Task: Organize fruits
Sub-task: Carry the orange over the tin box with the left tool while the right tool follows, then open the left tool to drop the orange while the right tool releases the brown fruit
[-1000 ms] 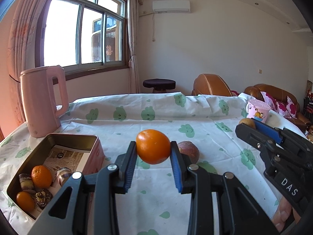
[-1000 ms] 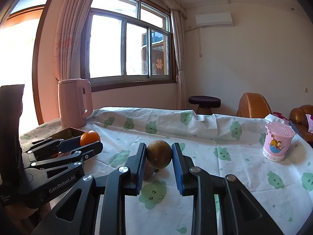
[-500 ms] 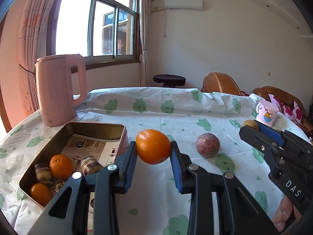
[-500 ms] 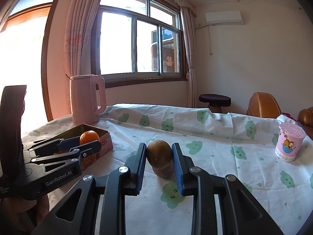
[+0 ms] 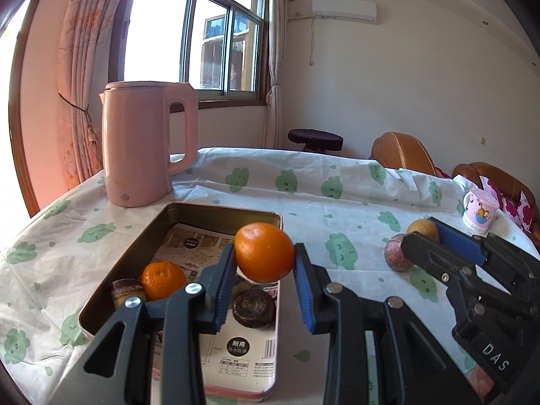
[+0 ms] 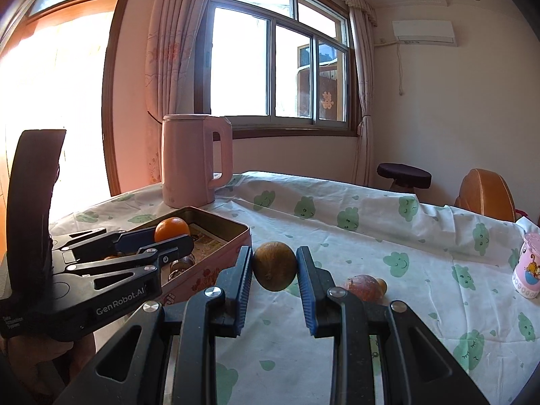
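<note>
Orange fruit [image 5: 264,252] is pinched tight between the blue pads of the left gripper [image 5: 265,270], held in the air over the near right part of the tin box [image 5: 222,210]. The box already has another mandarin [image 5: 163,279] and some dark round pieces. The right gripper [image 6: 274,271] is clamped on a brownish-green fruit [image 6: 274,265], up off the cloud-print tablecloth [image 6: 422,260]. A reddish fruit [image 6: 362,285] lies on the cloth just right of the box.

Bright daylight from window [image 6: 280,67], blown-out glare, fisheye-bent edges, perhaps slightly soft
</note>
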Motion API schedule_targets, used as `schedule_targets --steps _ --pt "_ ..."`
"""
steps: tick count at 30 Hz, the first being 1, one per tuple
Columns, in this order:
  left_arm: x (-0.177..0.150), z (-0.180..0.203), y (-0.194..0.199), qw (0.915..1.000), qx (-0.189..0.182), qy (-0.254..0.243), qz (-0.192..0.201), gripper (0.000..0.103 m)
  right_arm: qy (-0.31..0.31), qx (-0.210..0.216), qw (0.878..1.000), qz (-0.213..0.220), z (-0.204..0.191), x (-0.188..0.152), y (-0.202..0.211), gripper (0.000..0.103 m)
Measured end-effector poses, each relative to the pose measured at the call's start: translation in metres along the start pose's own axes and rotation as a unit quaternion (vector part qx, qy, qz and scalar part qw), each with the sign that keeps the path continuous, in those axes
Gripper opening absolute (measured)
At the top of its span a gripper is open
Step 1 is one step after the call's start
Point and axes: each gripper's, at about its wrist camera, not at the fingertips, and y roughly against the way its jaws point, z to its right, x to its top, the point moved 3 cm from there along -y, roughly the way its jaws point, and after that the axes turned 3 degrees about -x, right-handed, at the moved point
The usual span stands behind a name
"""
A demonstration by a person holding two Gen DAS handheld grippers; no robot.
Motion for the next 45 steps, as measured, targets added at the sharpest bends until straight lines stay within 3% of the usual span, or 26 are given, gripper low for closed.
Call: schedule_targets --steps 23,45 --pt "-0.002 -0.069 0.003 0.9976 0.059 0.033 -0.015 0.035 0.031 0.06 0.998 -0.011 -0.066 0.011 -0.03 0.028" --pt "-0.009 -0.095 -0.005 0.9955 0.069 0.05 -0.042 0.035 0.051 0.081 0.995 -0.04 -0.095 0.004 -0.052 0.029"
